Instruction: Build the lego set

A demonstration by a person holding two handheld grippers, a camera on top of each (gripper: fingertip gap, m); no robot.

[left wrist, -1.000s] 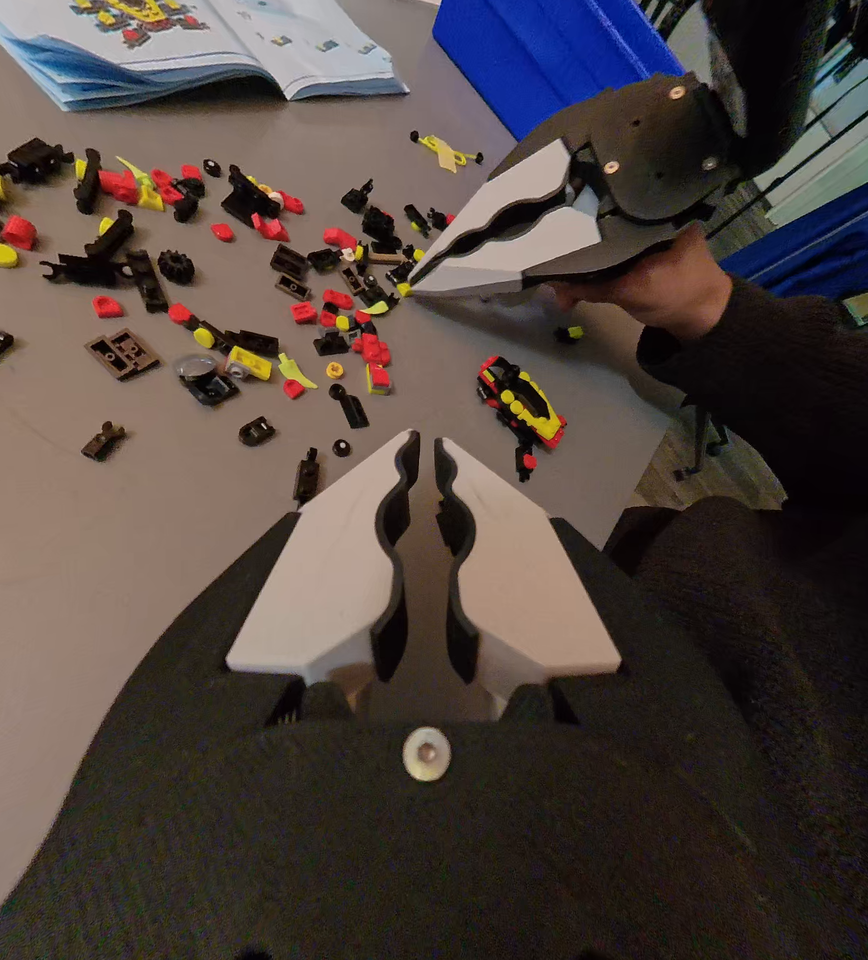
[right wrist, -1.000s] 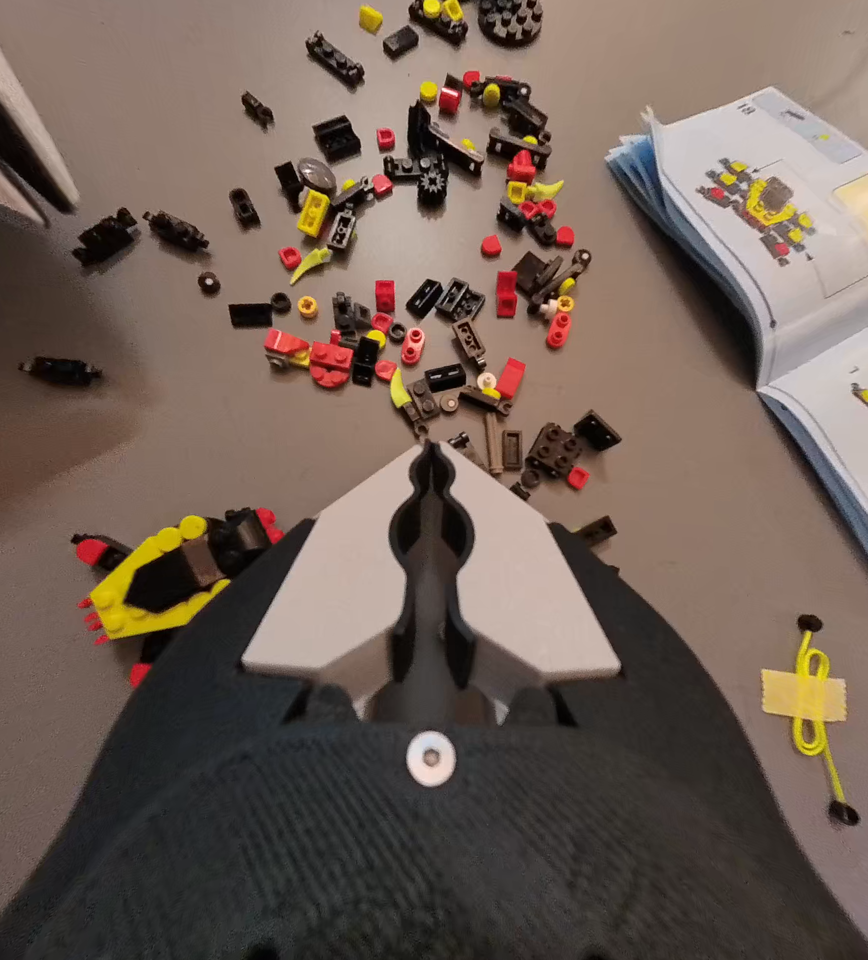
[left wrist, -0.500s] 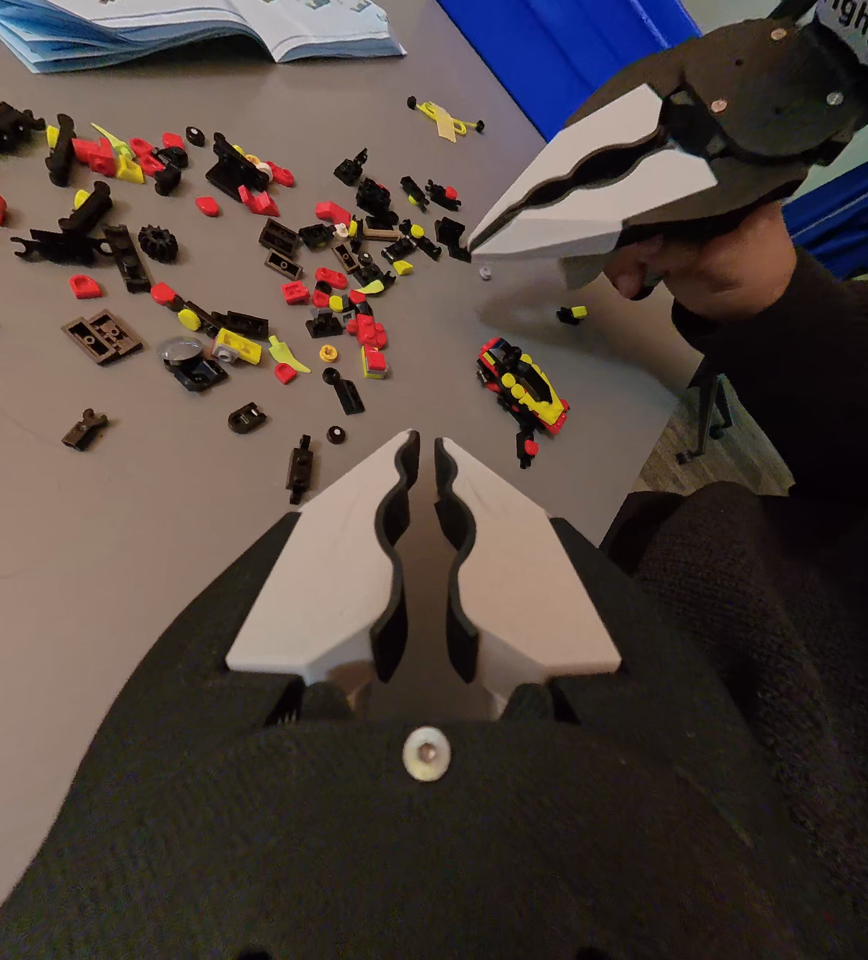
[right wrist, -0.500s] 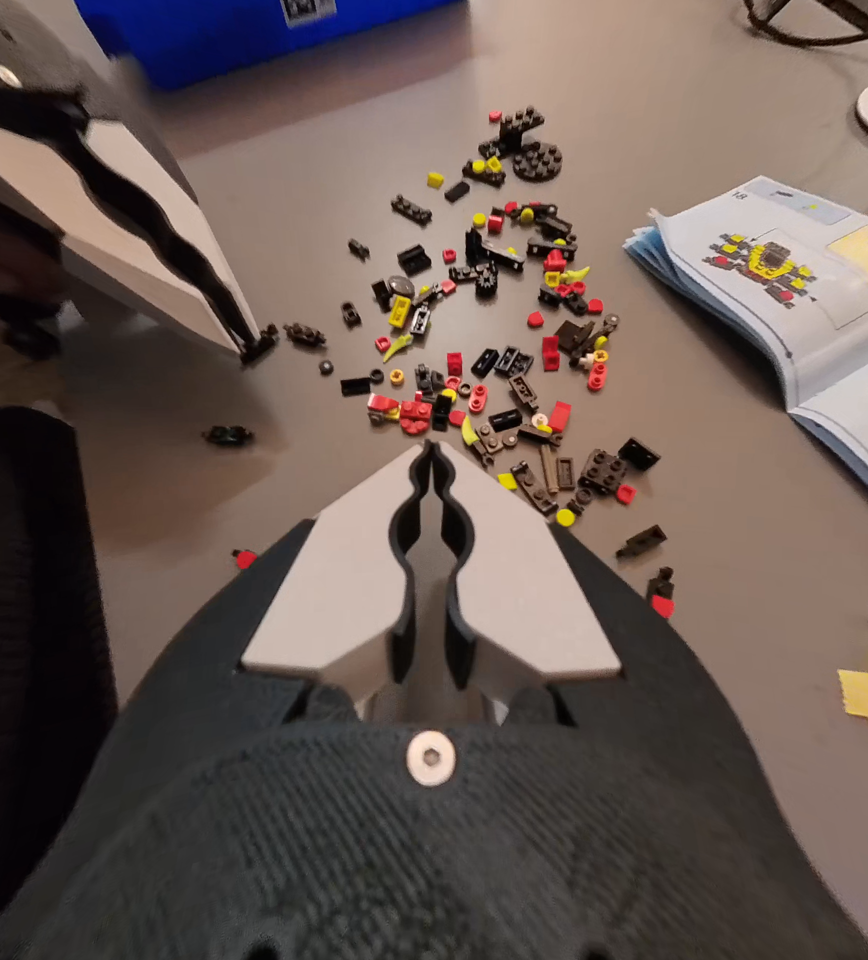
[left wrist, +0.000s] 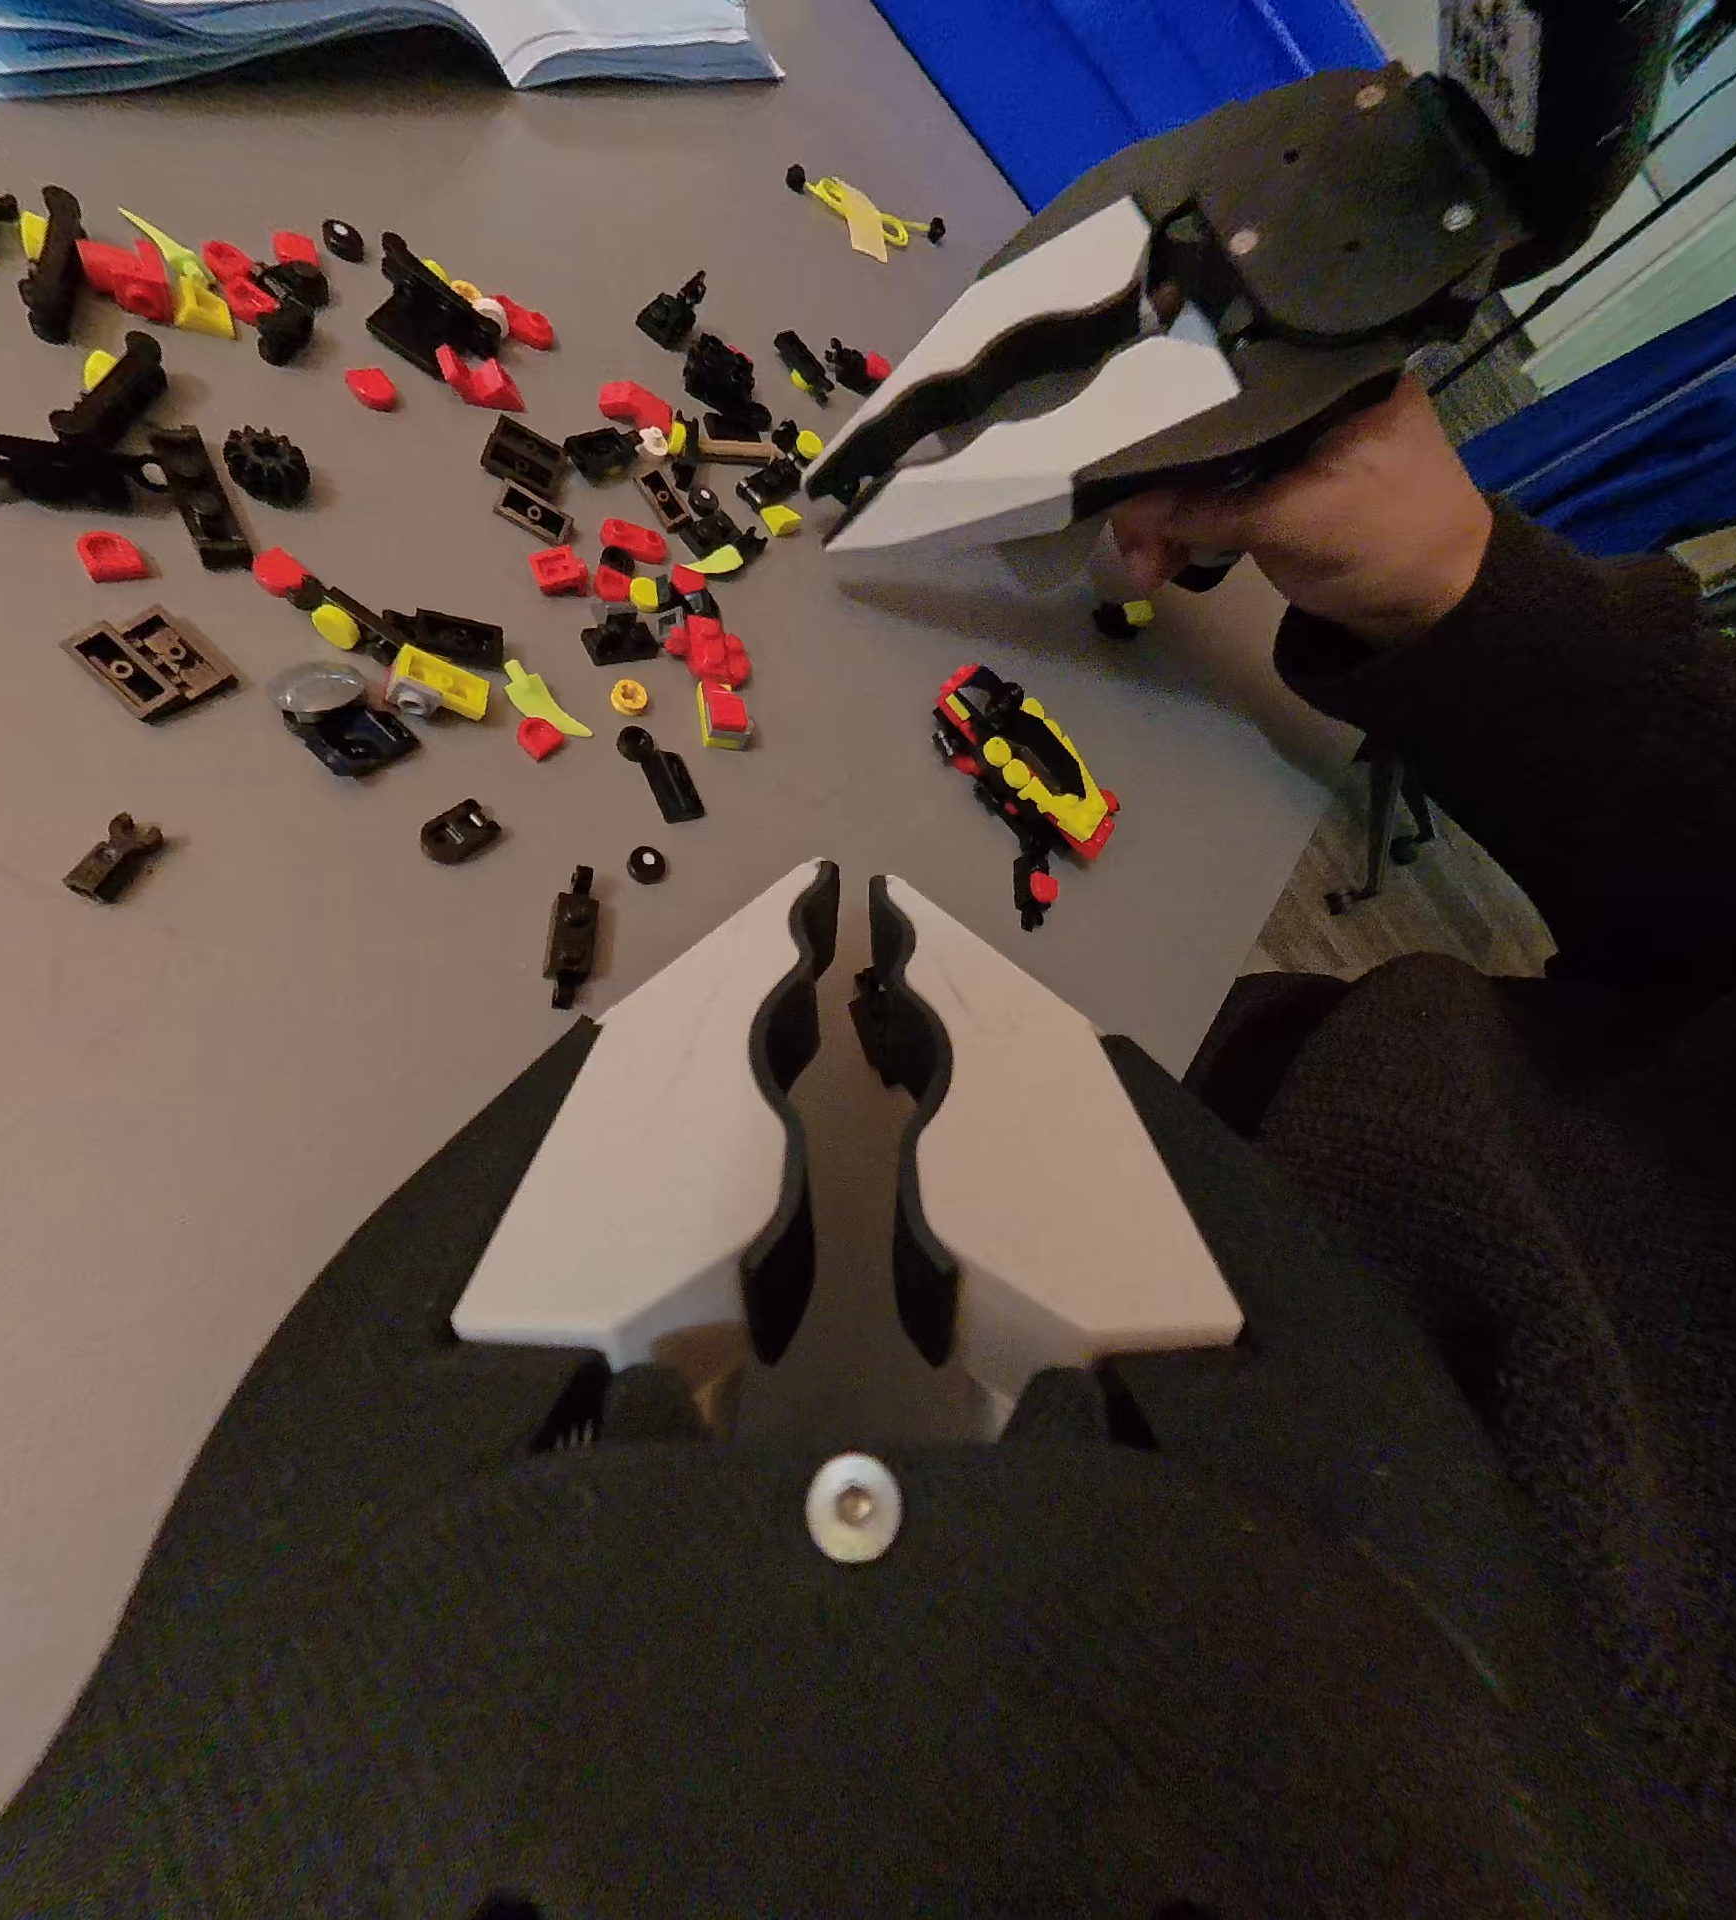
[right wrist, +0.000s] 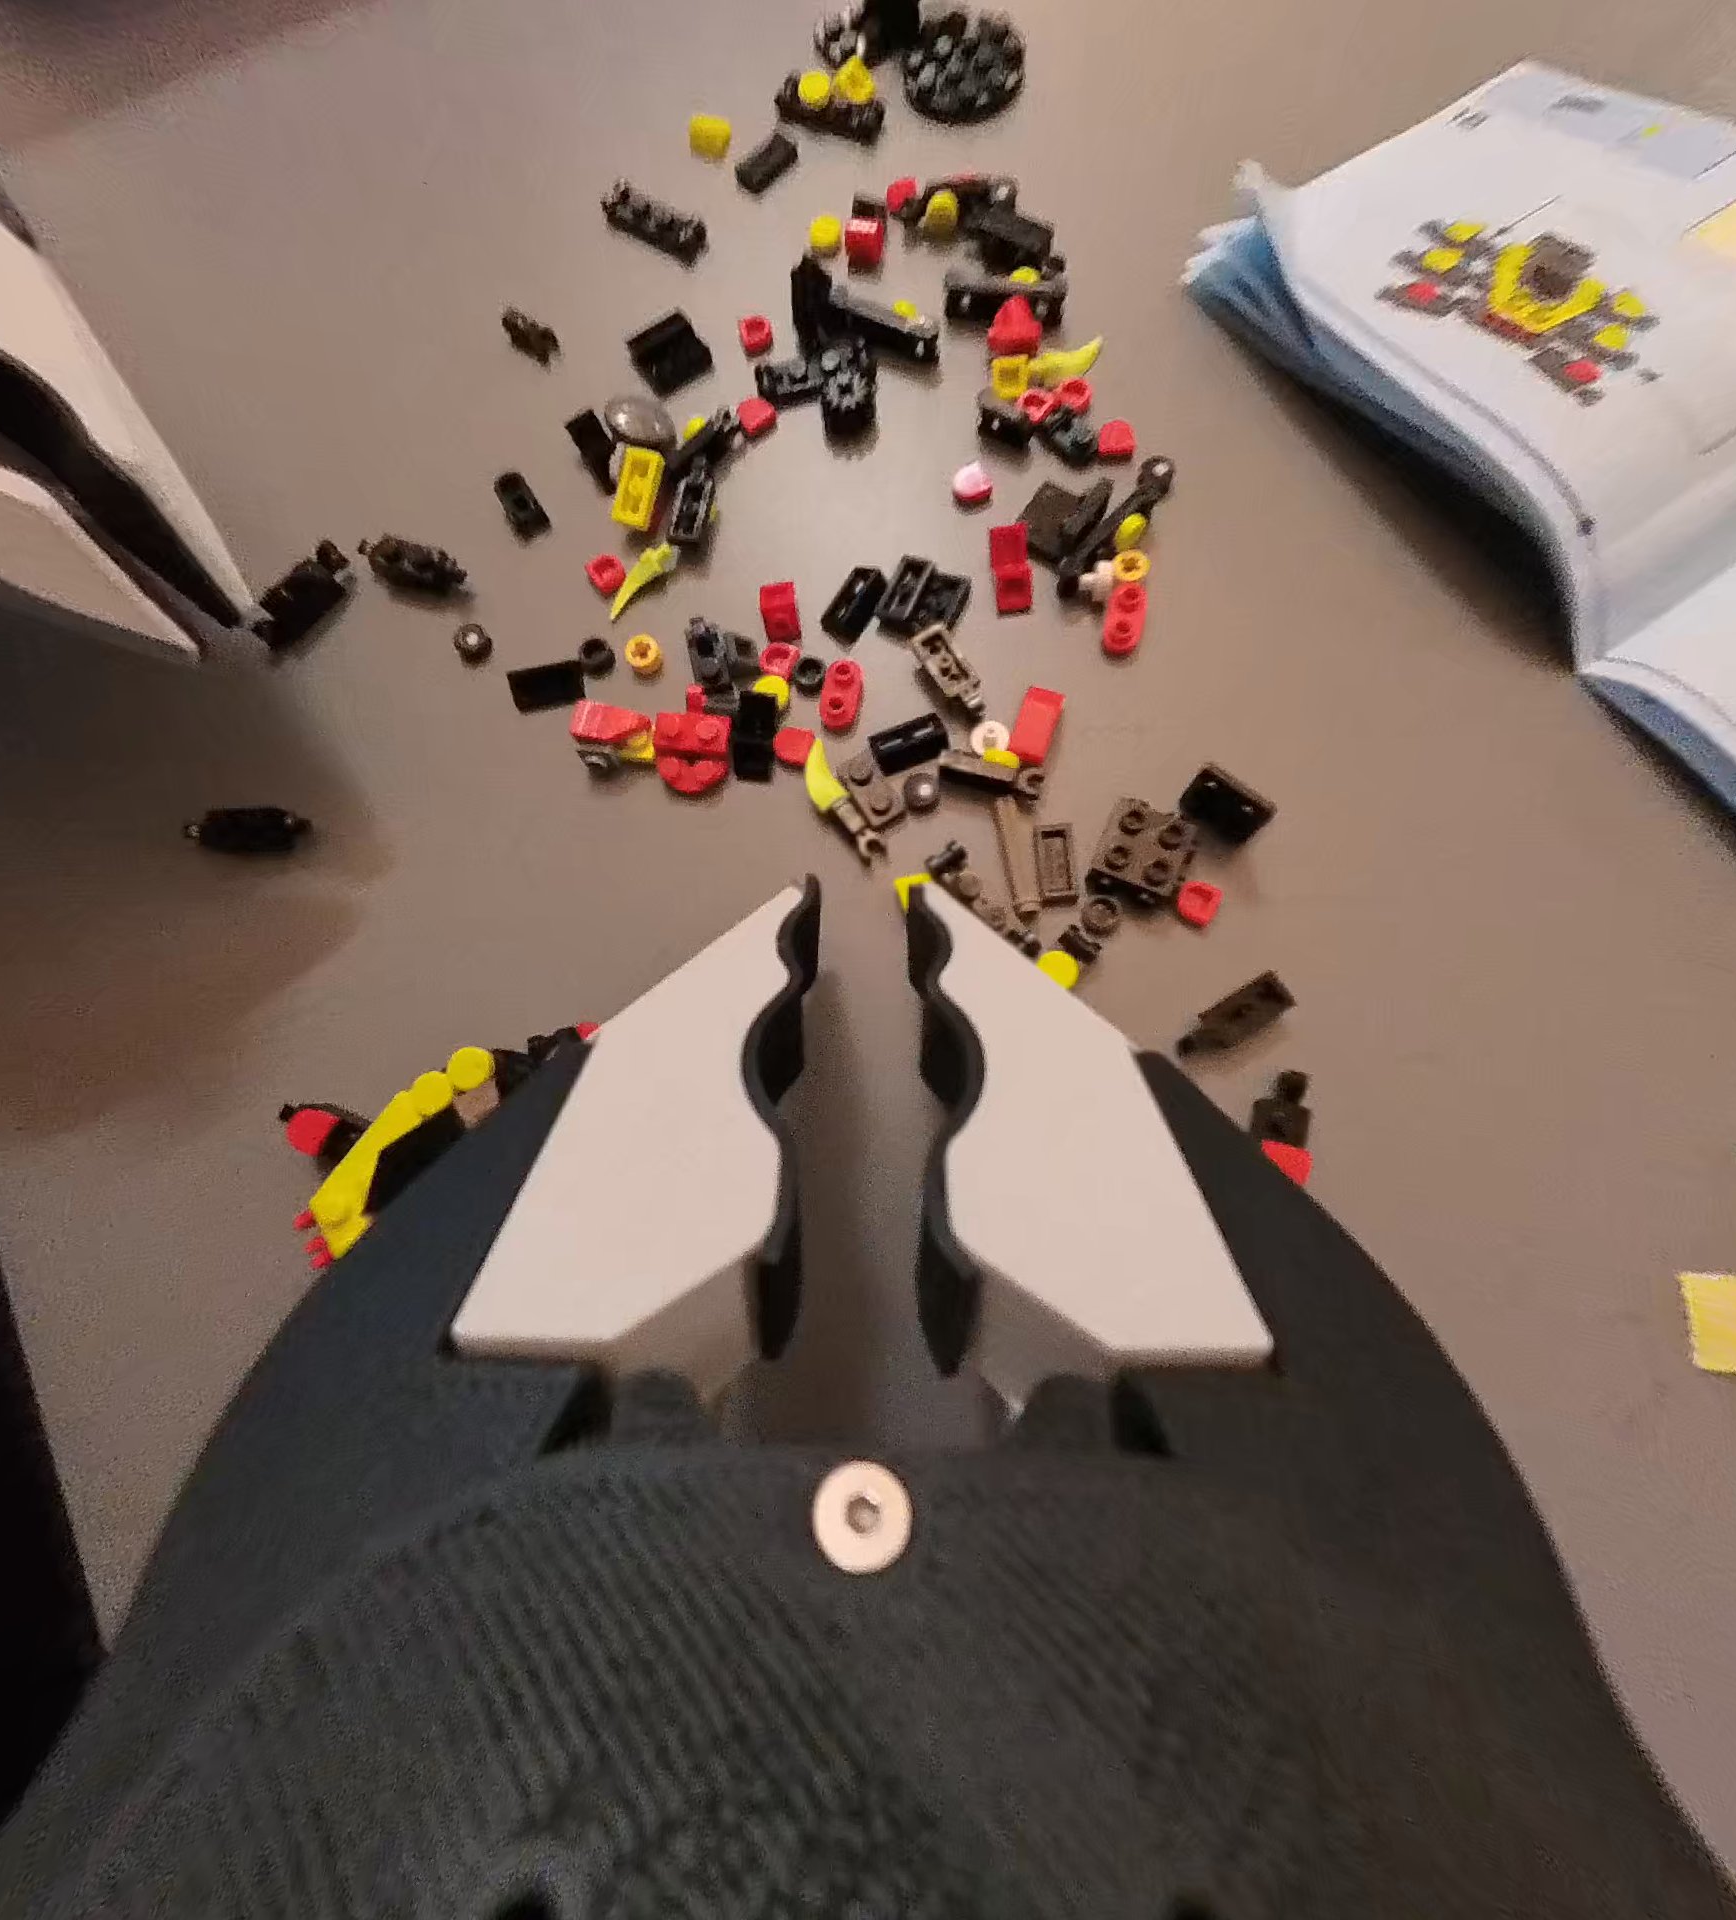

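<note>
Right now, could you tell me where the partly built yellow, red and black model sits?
In the left wrist view the model lies near the table's right edge, apart from the loose bricks, between both grippers.

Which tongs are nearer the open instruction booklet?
Right. The right tongs reach into the brick pile beside the booklet; the left tongs hang back near the table's edge.

glossy plastic bricks (left wrist: pixel 625 540), matt table (left wrist: pixel 220 1091), paper booklet (right wrist: pixel 1570 343)
</note>
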